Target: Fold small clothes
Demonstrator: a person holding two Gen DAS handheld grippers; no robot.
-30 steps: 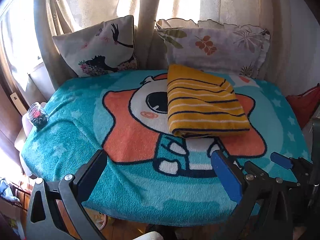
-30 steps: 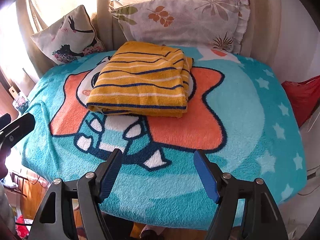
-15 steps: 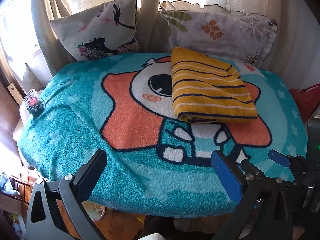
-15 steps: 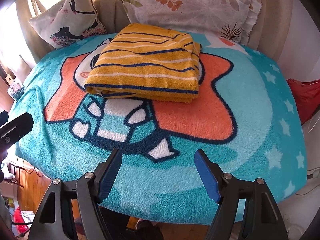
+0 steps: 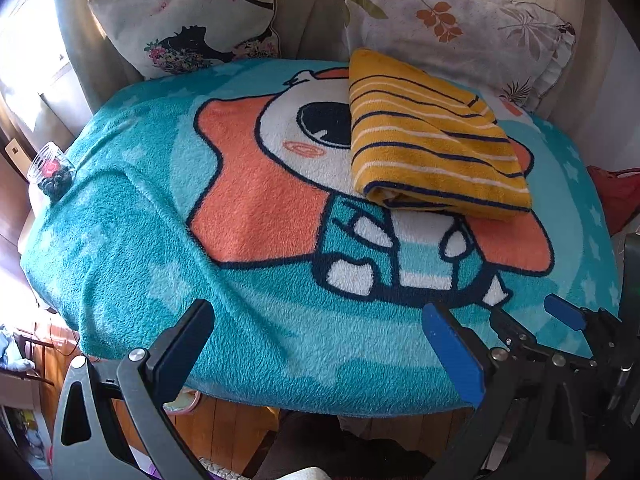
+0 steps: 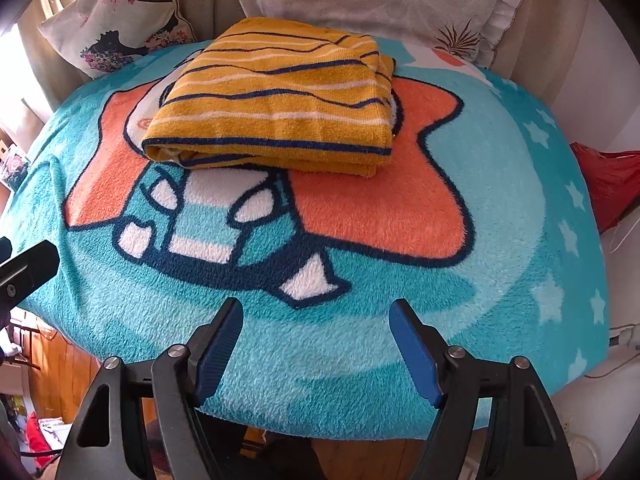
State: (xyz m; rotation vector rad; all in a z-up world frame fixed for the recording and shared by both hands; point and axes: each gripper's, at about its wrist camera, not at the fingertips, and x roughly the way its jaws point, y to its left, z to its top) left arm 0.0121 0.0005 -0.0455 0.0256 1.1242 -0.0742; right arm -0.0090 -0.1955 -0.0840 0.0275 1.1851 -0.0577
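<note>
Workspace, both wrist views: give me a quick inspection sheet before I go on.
Surface: teal cartoon blanket, fairly smooth.
Job's things: yellow striped garment, folded, lying flat toward the far side.
Clutter: small glass jar at the blanket's left edge.
Grippers: left gripper and right gripper both open, empty, at the near edge.
Cables: nothing seen for sure.
Surroundings: two pillows against curtains; red fabric at right.

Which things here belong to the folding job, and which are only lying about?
For the job:
- striped cloth, already folded
- blanket beneath it
- left hand-held gripper, open
- right hand-held gripper, open

Lying about:
- two pillows
- glass jar
- red bag
</note>
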